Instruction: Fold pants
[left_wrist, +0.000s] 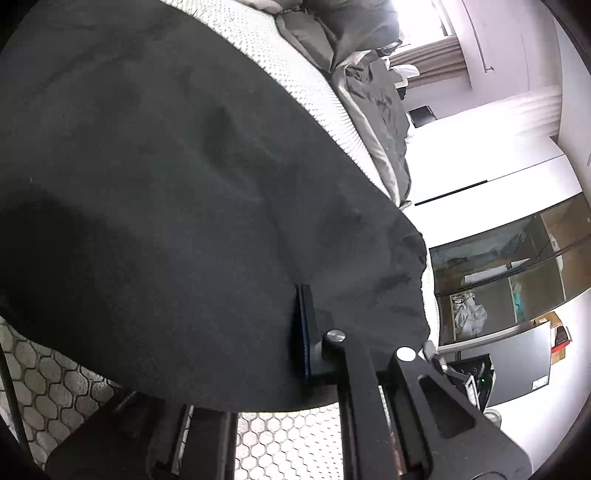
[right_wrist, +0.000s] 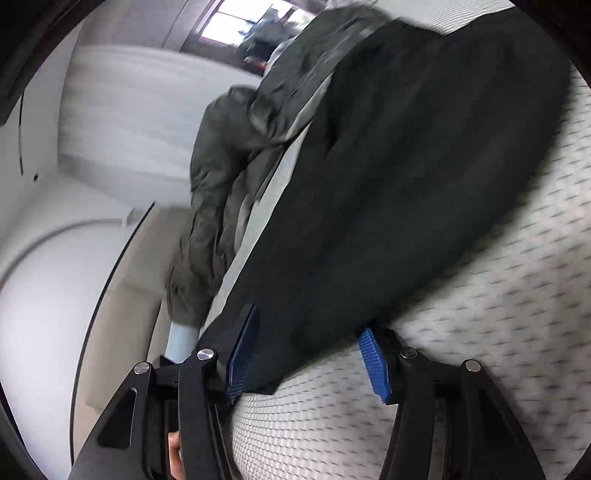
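Note:
The black pants (left_wrist: 177, 192) lie spread on a white patterned mattress (left_wrist: 295, 70) and fill most of the left wrist view. My left gripper (left_wrist: 301, 332) is shut on the pants near their right edge; the cloth drapes over and hides one finger. In the right wrist view the pants (right_wrist: 406, 177) run from the top right down to my right gripper (right_wrist: 306, 354). Its blue pads (right_wrist: 242, 354) stand apart with a corner of the pants lying between them. This view is blurred by motion.
A rumpled grey-green duvet (right_wrist: 210, 192) lies along the bed's far side, also seen in the left wrist view (left_wrist: 373, 96). White wardrobe and walls (left_wrist: 480, 173), a dark shelf unit (left_wrist: 509, 258) and a window with curtains (left_wrist: 424, 55) stand beyond the bed.

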